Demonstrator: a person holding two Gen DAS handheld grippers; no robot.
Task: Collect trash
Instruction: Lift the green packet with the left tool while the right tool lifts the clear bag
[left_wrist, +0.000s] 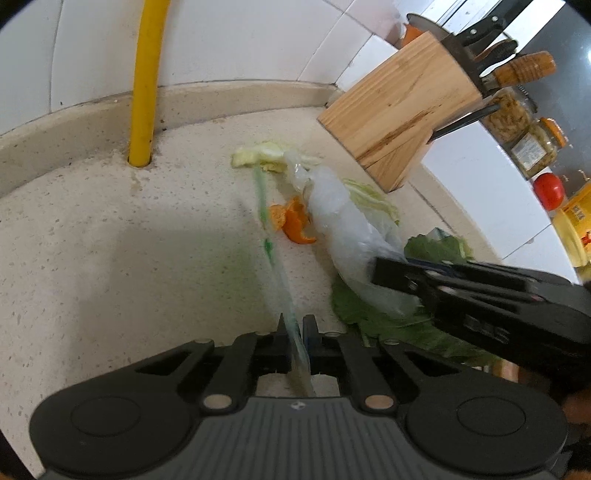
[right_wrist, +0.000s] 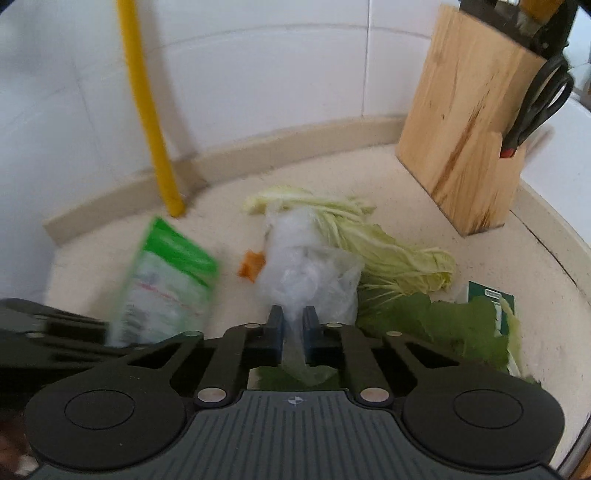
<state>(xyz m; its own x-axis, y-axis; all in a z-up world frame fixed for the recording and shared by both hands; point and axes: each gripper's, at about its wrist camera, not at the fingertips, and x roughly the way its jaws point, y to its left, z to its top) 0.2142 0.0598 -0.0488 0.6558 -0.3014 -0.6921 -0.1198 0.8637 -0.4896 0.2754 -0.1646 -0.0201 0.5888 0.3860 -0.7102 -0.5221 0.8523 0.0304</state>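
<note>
My left gripper (left_wrist: 297, 325) is shut on the edge of a green and clear plastic wrapper (left_wrist: 275, 258), seen edge-on; the wrapper shows flat in the right wrist view (right_wrist: 166, 280). My right gripper (right_wrist: 293, 317) is shut on a crumpled clear plastic bag (right_wrist: 306, 266), which also shows in the left wrist view (left_wrist: 343, 225) beside the right gripper (left_wrist: 380, 271). An orange peel (left_wrist: 293, 223) lies between wrapper and bag. Pale cabbage leaves (right_wrist: 373, 236) and a dark green leaf (right_wrist: 443, 325) lie on the counter under and right of the bag.
A wooden knife block (right_wrist: 469, 136) with knives and scissors stands at the back right. A yellow pipe (left_wrist: 146, 81) rises from the speckled counter (left_wrist: 110, 240) by the tiled wall. Jars (left_wrist: 532, 144), a tomato (left_wrist: 549, 190) and a yellow tub sit far right. A green card (right_wrist: 491, 299) lies by the leaf.
</note>
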